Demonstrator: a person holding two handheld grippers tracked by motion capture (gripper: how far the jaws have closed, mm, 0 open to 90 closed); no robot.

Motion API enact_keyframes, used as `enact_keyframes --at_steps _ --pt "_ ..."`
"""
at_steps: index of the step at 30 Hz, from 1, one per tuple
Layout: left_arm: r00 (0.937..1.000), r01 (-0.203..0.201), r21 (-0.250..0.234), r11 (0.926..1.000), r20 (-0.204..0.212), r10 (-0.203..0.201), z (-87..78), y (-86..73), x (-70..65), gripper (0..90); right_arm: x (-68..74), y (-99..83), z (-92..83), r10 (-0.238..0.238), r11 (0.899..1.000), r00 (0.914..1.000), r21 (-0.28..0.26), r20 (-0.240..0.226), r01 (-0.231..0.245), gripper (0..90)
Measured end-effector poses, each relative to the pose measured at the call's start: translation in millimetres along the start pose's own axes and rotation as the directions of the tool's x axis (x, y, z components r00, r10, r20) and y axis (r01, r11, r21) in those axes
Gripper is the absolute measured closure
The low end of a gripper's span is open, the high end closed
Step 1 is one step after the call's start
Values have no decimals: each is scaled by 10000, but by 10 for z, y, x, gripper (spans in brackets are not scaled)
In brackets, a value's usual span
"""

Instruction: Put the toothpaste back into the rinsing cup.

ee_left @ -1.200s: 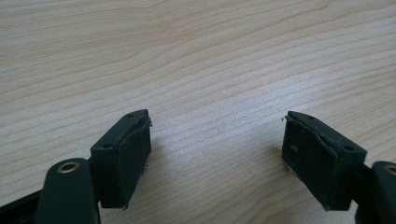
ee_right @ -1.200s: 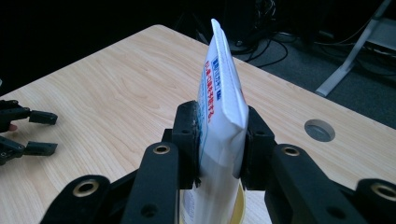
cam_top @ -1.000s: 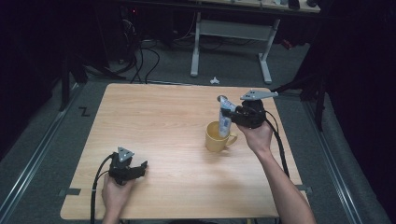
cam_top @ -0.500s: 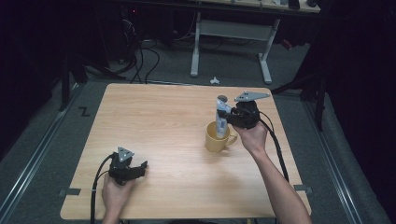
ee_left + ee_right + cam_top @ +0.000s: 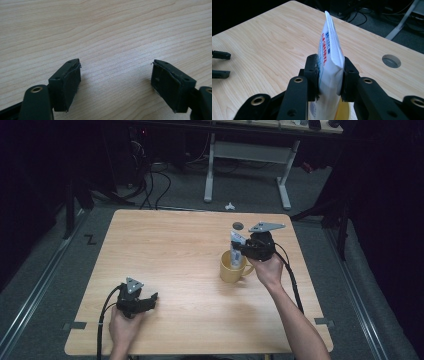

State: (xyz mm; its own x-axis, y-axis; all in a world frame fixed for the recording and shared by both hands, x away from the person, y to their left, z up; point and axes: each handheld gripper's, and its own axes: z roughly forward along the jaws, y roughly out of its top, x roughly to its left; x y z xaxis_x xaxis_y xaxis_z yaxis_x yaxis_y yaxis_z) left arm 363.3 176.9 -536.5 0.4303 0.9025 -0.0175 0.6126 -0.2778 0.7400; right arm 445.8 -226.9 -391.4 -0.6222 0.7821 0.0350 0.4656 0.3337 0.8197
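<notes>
right gripper view: right claw (image 5: 329, 75) clamped on a white tube (image 5: 330, 53) over a yellow mug (image 5: 232, 266); left claw (image 5: 116, 86) spread apart on the surface (image 5: 175, 250).

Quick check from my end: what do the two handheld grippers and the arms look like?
Both are black: the left gripper and right gripper each carry a grey three-cornered plate and trail a black cable. Jaws are square black pads on arms with brass-ringed holes. Forearms are bare, no sleeves visible.

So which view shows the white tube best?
The right gripper view: the white tube stands close up, clamped between that gripper's fingers, its blue and red print visible. The high view shows the tube small, upright over the yellow mug. The left gripper view looks at bare table.
</notes>
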Motion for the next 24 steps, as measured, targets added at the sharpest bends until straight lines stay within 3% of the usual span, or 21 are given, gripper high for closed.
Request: enact_keyframes --at_steps 24 --pt "10000 -11 -1 10000 9 11 0 0 -1 241 72 -97 172 -150 9997 9999 203 -83 152 719"
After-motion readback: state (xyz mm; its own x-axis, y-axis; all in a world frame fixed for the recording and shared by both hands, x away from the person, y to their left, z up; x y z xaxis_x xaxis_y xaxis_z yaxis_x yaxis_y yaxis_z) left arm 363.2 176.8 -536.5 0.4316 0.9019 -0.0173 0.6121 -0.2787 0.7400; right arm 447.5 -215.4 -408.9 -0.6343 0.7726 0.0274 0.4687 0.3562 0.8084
